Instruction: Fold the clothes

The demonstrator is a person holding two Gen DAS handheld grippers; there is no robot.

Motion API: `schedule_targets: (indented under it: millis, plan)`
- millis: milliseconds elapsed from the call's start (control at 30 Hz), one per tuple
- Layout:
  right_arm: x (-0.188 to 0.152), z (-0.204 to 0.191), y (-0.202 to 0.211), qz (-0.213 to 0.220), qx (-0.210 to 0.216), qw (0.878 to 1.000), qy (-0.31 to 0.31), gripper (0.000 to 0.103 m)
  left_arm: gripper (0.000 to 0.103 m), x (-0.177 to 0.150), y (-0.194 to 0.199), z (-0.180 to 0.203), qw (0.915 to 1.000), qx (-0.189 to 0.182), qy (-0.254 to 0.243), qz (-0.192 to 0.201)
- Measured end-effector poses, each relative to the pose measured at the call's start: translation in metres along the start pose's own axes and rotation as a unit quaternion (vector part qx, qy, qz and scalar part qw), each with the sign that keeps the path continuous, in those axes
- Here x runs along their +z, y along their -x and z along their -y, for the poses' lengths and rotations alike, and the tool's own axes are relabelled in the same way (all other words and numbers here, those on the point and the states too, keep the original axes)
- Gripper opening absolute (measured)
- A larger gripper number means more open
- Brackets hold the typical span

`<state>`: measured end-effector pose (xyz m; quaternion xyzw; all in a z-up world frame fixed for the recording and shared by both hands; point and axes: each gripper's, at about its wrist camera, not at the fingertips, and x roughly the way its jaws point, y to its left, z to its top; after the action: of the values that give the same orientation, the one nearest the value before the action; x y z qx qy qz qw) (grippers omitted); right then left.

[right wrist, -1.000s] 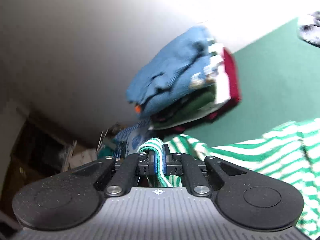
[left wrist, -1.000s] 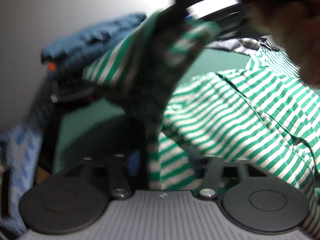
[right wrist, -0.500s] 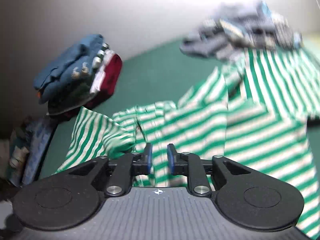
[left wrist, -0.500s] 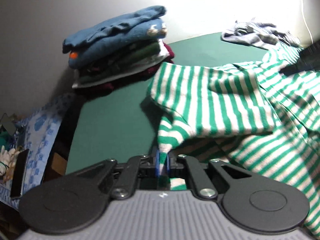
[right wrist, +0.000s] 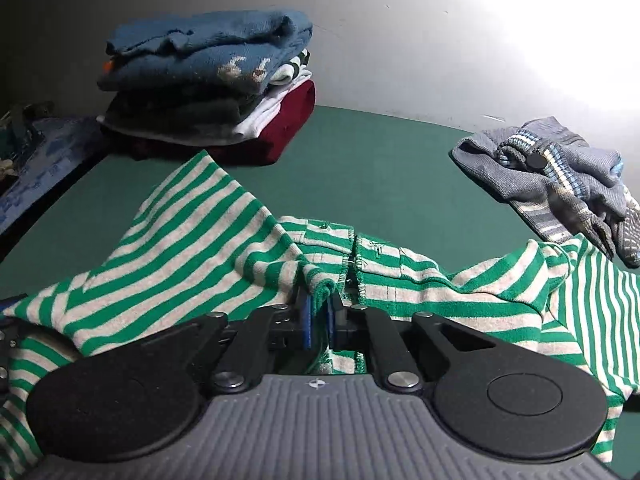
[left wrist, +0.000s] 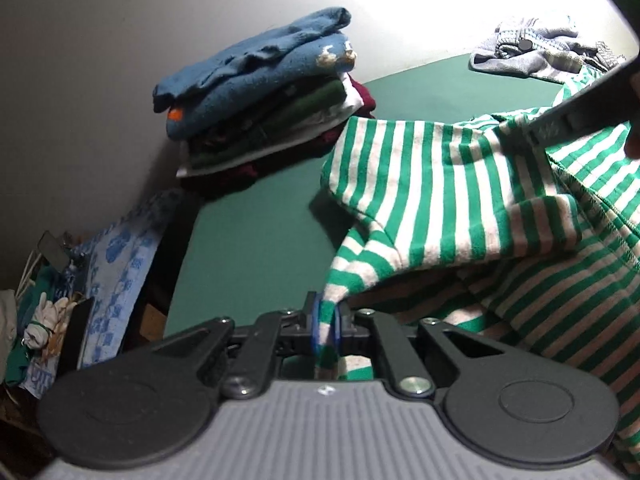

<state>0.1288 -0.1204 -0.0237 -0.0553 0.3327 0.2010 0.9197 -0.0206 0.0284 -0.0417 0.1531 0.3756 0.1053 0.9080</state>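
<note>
My left hand-held gripper [left wrist: 326, 326] is clamped on a hem of the green-striped knit garment [left wrist: 460, 184], which lies rumpled on the green table [left wrist: 256, 240]. My right hand-held gripper [right wrist: 319, 316], wide apart half a second ago, is closing on a stitched edge. Folded stack [right wrist: 208, 88] behind; grey pile [right wrist: 560, 176] right.

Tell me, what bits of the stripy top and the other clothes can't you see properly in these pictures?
- Green-and-white striped knit top: in both views the grey camera housing covers its near part.
- Stack of folded clothes with a blue sweater on top: lower layers too dark and squashed to tell apart.
- Crumpled grey-blue striped knit garment: right wrist view, edge cuts it off.
- Blue patterned cloth: beside the green tabletop, cluttered and dim.
</note>
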Motion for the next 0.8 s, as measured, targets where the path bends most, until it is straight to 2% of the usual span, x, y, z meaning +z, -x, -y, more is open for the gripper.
schedule_targets:
  millis: [67, 200, 267, 367, 467, 567, 667, 800]
  plan:
    - [0.004, 0.004, 0.009, 0.017, 0.011, 1.0, -0.01, 0.008, 0.006, 0.001, 0.004, -0.004, 1.0, -0.006, 0.007, 0.004]
    - [0.024, 0.014, 0.039, 0.082, 0.037, 0.996, -0.023, 0.008, 0.006, 0.004, 0.013, -0.004, 0.9998, -0.018, 0.005, 0.012]
    - [0.03, 0.02, 0.044, 0.095, 0.032, 0.995, -0.03, 0.008, 0.006, 0.004, 0.02, 0.0, 0.9992, -0.035, -0.003, 0.019]
    - [0.025, 0.033, 0.029, 0.053, 0.001, 0.997, -0.051, 0.008, 0.006, 0.004, 0.024, 0.014, 0.9979, -0.056, -0.023, 0.024]
    - [0.009, 0.051, 0.009, -0.001, -0.021, 0.994, -0.109, 0.008, 0.006, 0.004, 0.024, 0.031, 0.9959, -0.075, -0.047, 0.019]
    - [-0.001, 0.061, 0.013, 0.004, -0.047, 0.99, -0.136, 0.008, 0.011, 0.0, 0.028, 0.05, 0.9918, -0.095, -0.082, 0.024]
    - [-0.005, 0.061, 0.02, 0.018, -0.064, 0.991, -0.113, 0.008, 0.012, -0.007, 0.024, 0.064, 0.989, -0.1, -0.108, 0.012]
    - [-0.011, 0.063, 0.006, -0.009, -0.07, 0.992, -0.105, 0.008, 0.011, -0.011, 0.021, 0.072, 0.9869, -0.11, -0.118, 0.002]
